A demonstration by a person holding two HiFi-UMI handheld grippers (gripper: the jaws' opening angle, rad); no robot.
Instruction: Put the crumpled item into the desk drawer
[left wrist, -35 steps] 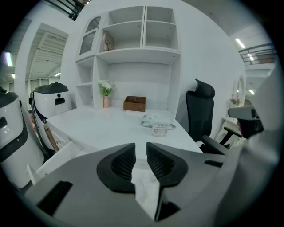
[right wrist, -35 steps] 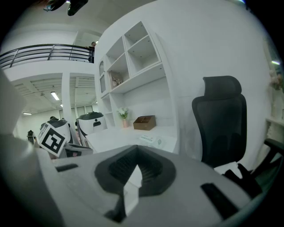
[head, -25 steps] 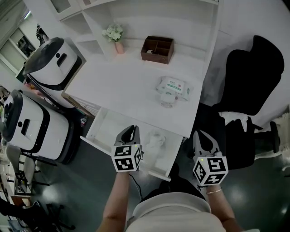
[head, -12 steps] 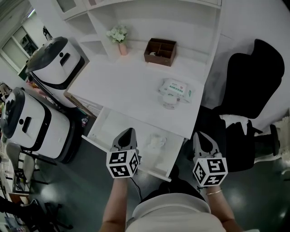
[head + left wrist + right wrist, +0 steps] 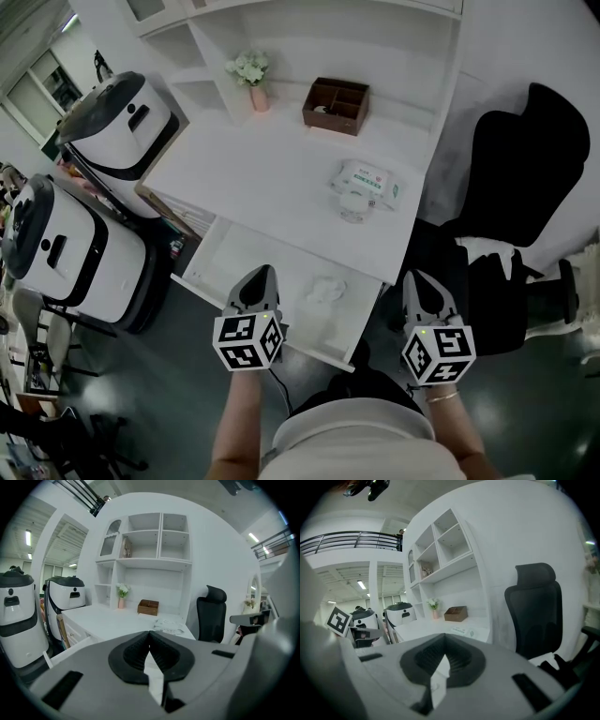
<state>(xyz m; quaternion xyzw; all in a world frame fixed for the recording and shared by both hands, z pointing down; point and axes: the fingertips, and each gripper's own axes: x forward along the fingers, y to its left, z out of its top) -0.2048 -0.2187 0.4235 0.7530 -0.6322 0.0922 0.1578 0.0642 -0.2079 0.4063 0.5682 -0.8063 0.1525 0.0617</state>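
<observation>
Over the open drawer (image 5: 234,248): left gripper (image 5: 260,275) has backed off toward me since a second ago; jaws now fully together, nothing between them; right gripper (image 5: 419,279) sits off the desk's front right corner, likewise closed and empty; wad (image 5: 325,290) lies loose on the drawer floor, right half, clear of both tools; I read the drop as done, drawer not yet pushed in. Surface: white desk (image 5: 272,178), mostly bare; black chair (image 5: 525,159) at right; two white-and-black units (image 5: 103,127) on the floor at left; brown box (image 5: 336,105) at the back; wipes pack (image 5: 367,183) near the right edge; small vase (image 5: 251,80) under the shelves (image 5: 309,28).
</observation>
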